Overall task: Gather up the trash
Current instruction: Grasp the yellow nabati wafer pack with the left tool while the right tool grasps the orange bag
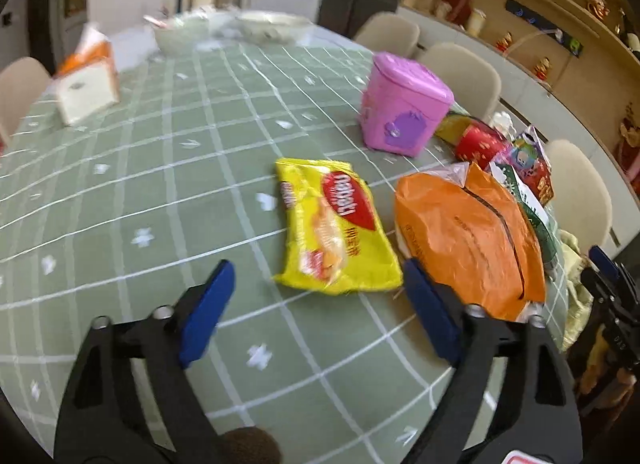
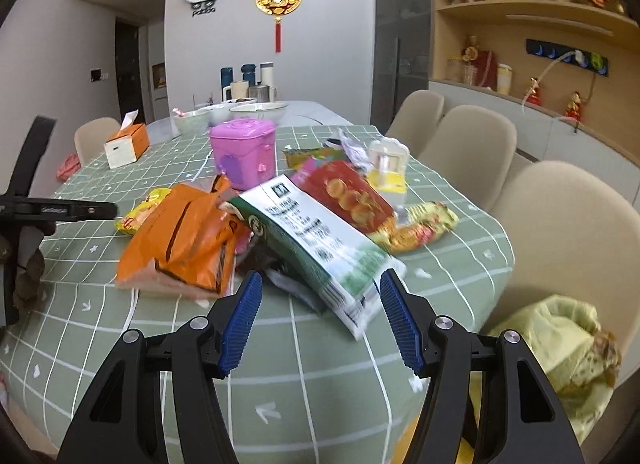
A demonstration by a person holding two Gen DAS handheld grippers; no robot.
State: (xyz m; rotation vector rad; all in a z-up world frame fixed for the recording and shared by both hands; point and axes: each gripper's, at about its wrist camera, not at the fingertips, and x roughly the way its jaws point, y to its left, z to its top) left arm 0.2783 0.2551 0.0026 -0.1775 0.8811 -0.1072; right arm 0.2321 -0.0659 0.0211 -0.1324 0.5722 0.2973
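A yellow snack packet point(image 1: 336, 228) lies flat on the green checked tablecloth point(image 1: 140, 184), just ahead of my open, empty left gripper point(image 1: 320, 276). An orange plastic bag point(image 1: 468, 236) lies to its right, also in the right wrist view point(image 2: 184, 240). A green-and-white wrapper point(image 2: 316, 248) lies over the trash pile, its near end between the pads of my open, empty right gripper point(image 2: 320, 284). A red cookie packet point(image 2: 348, 196) and a gold wrapper point(image 2: 420, 228) lie behind it. A pink bin point(image 1: 400, 104) with a lid stands beyond, also in the right wrist view point(image 2: 244, 152).
A tissue box point(image 1: 86, 84) stands at the far left, bowls point(image 1: 224, 28) at the far end. Beige chairs point(image 2: 560, 240) line the right side; one holds a yellow-green bag point(image 2: 560, 348). The table edge runs close in front of the right gripper.
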